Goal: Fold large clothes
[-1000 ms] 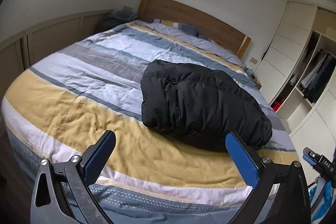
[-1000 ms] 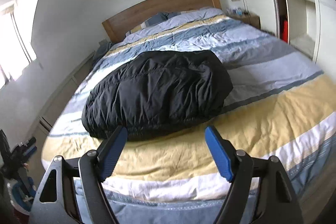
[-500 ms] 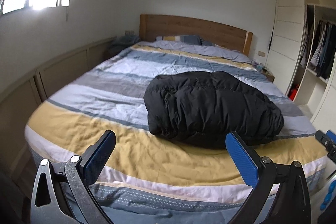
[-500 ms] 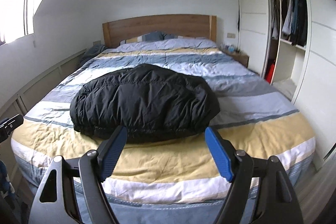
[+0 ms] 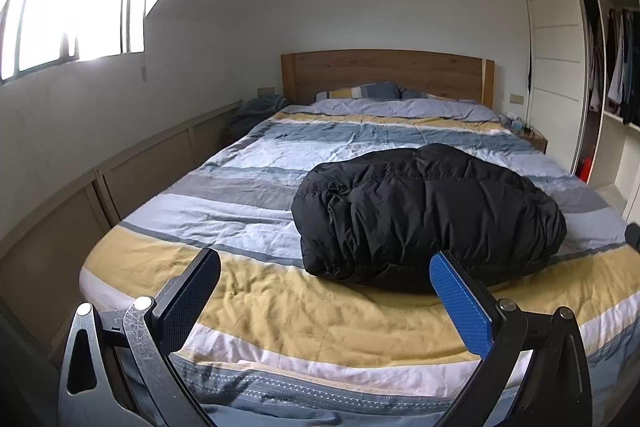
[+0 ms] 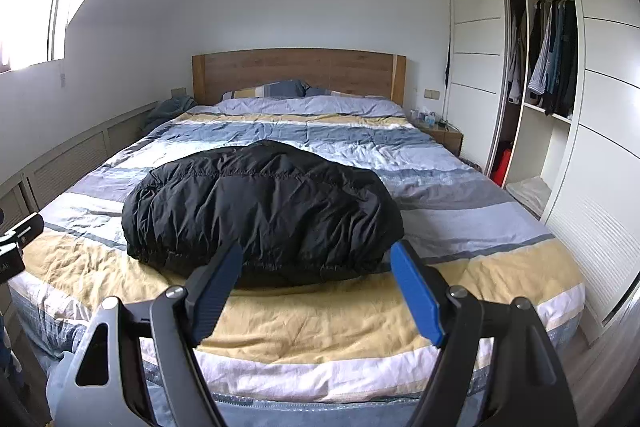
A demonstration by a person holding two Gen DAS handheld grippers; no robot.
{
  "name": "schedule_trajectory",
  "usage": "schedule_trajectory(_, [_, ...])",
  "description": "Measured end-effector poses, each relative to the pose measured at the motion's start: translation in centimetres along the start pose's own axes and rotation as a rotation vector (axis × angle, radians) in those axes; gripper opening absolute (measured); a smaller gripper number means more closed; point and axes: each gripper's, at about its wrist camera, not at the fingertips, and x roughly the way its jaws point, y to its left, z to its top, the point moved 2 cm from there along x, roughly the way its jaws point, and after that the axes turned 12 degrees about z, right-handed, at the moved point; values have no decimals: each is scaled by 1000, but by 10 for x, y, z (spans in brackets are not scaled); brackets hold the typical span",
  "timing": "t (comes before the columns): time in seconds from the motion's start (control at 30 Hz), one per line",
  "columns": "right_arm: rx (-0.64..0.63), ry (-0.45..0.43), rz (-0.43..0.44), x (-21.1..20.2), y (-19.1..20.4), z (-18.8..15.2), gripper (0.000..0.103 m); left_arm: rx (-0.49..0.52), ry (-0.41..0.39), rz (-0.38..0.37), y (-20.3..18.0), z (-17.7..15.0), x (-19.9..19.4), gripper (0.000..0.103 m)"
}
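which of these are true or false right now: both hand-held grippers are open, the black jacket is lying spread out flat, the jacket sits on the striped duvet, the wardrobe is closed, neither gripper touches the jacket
1. Both hand-held grippers are open. True: the left hand-held gripper and the right hand-held gripper both stand with jaws wide apart and nothing between them.
2. The black puffer jacket lies spread out flat. False: it is a folded, puffy bundle.
3. The jacket sits on the striped duvet. True.
4. The wardrobe is closed. False: it stands open, with hanging clothes showing.
5. Neither gripper touches the jacket. True: both are held short of it, near the foot of the bed.
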Motion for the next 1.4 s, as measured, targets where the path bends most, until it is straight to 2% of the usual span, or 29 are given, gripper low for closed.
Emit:
schedule_trajectory(0.57, [-6, 53, 17, 20, 2, -9, 76, 18, 41, -28, -9, -11, 16, 103])
schedule_trajectory(0.9, [11, 101, 14, 32, -3, -20, 76, 14, 68, -22, -6, -17, 25, 103])
schedule_trajectory(1.4, [32, 119, 15, 40, -13, -26, 76, 29, 97, -17, -10, -22, 37, 102])
